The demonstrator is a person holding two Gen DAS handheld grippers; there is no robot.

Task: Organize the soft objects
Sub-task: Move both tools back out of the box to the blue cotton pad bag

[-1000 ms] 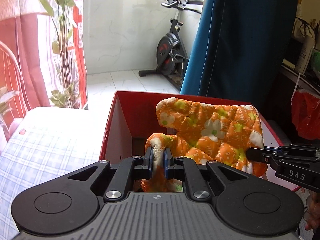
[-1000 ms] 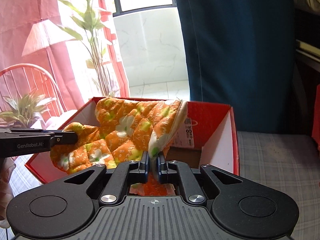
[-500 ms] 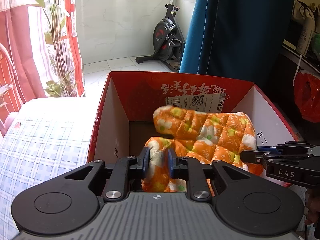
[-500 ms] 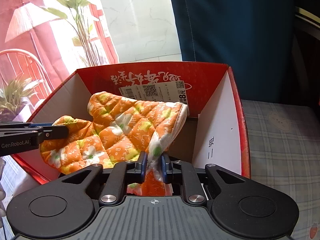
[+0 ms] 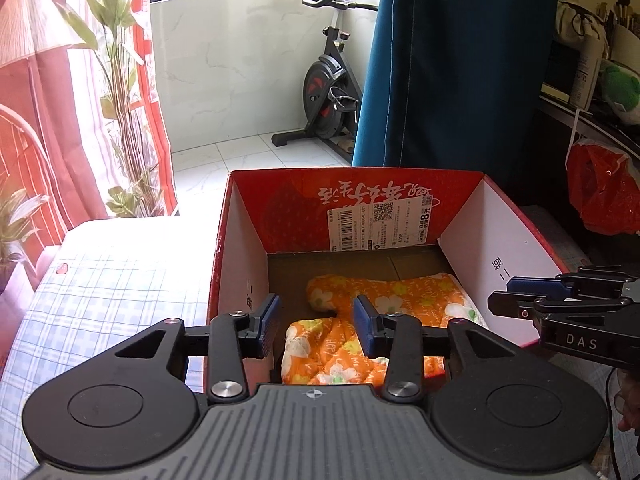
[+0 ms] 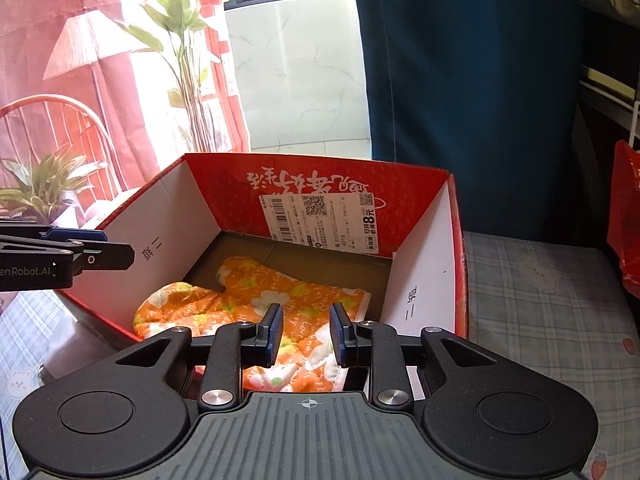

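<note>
The orange flower mitt (image 5: pixel 384 320) lies flat on the brown bottom of the red box (image 5: pixel 500 248), low in the middle of both pictures. We hold our 2 grippers just above its near edge. Our left gripper (image 5: pixel 316 322) has its jaws spread wide with nothing between them. Our right gripper (image 6: pixel 306 332) is spread wide too and grips nothing. On the box's far wall, in the middle of the frame, sits a white label (image 6: pixel 320 220). The box rests on a checked cloth (image 6: pixel 540 300). Farther back, at the upper middle, we see an exercise bike (image 5: pixel 328 92) beside a blue curtain (image 5: pixel 460 60).
</note>
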